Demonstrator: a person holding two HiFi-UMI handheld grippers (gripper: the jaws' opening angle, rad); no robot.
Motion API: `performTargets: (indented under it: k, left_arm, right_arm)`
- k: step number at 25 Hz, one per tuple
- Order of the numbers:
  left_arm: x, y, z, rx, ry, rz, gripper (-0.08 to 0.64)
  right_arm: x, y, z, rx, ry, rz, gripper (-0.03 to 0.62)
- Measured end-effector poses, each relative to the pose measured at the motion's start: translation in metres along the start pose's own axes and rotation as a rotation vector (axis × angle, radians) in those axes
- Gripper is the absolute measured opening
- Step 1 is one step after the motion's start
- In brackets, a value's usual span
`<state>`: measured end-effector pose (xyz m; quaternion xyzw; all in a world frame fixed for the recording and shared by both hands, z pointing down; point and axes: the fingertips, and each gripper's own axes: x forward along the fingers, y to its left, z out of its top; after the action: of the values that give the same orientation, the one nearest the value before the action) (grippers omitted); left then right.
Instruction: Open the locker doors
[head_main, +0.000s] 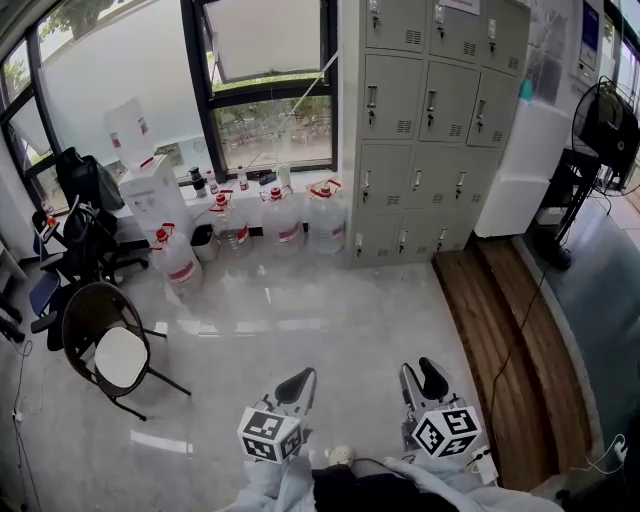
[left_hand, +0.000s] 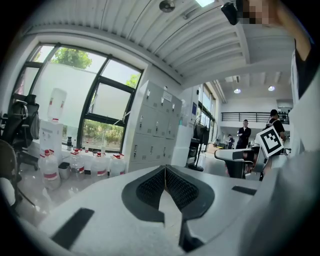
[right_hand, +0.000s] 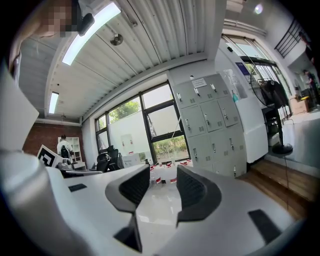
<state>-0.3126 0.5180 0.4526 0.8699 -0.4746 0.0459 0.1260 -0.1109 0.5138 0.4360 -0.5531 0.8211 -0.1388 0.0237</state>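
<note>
A grey bank of lockers (head_main: 430, 110) stands against the far wall to the right of the window, all its doors closed, each with a small handle. It also shows in the left gripper view as the lockers (left_hand: 152, 127) and in the right gripper view as the lockers (right_hand: 212, 125). Both grippers are held low at the near edge, a good way back from it across the floor. My left gripper (head_main: 303, 380) (left_hand: 165, 167) is shut, pads meeting, nothing between them. My right gripper (head_main: 420, 375) (right_hand: 162, 175) is open with an empty gap.
Several water jugs (head_main: 283, 215) line the floor under the window, left of the lockers, beside a water dispenser (head_main: 155, 195). A round-seat chair (head_main: 105, 345) and office chairs (head_main: 80, 230) stand at left. A wooden strip (head_main: 500, 330) and a fan (head_main: 605, 125) lie at right.
</note>
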Motion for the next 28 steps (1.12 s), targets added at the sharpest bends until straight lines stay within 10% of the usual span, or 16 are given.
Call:
performTargets:
  k: [28]
  left_arm:
    - [0.109,0.028,0.004,-0.019,0.074,-0.108,0.011]
  right_arm:
    - [0.092,-0.064,0.017,-0.013,0.014,-0.01,0.149]
